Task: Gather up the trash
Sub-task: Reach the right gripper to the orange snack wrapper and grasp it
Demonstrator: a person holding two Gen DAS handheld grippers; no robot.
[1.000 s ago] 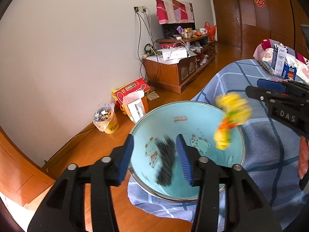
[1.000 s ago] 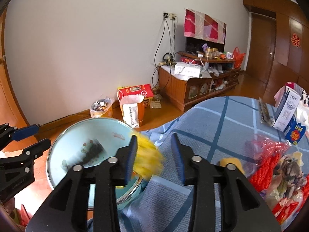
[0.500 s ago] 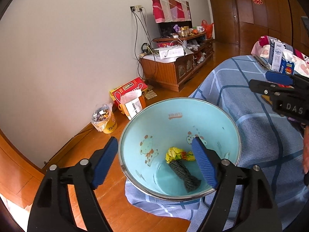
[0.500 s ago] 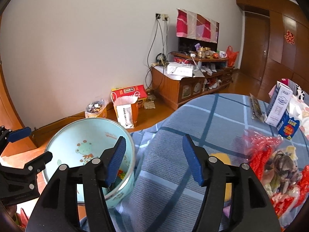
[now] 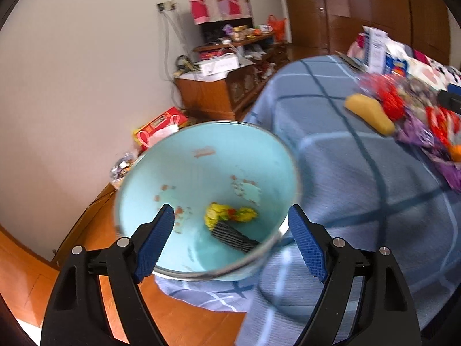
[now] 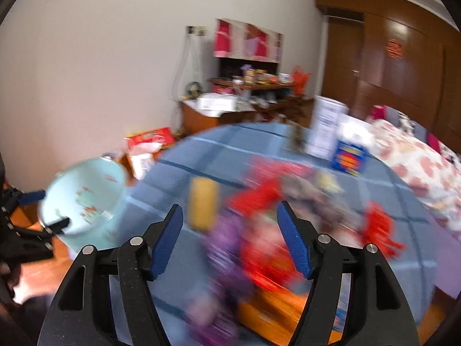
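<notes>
A light blue enamel basin sits at the edge of the blue checked table. Inside it lie a yellow wrapper and a dark ridged piece. My left gripper is open and empty, its jaws spread wide just above the basin's near rim. My right gripper is open and empty over a blurred pile of red and purple wrappers on the table. A yellow sponge-like piece lies left of that pile; it also shows in the left wrist view. The basin shows at left.
Cartons and a blue box stand at the table's far side. A floral bedspread lies at right. On the wooden floor by the wall are a red box, bags and a TV cabinet.
The yellow wrapper and the dark piece dropped into the basin as both grippers opened. The right gripper has since swung right, over the wrapper pile. The left gripper stays at the basin.
</notes>
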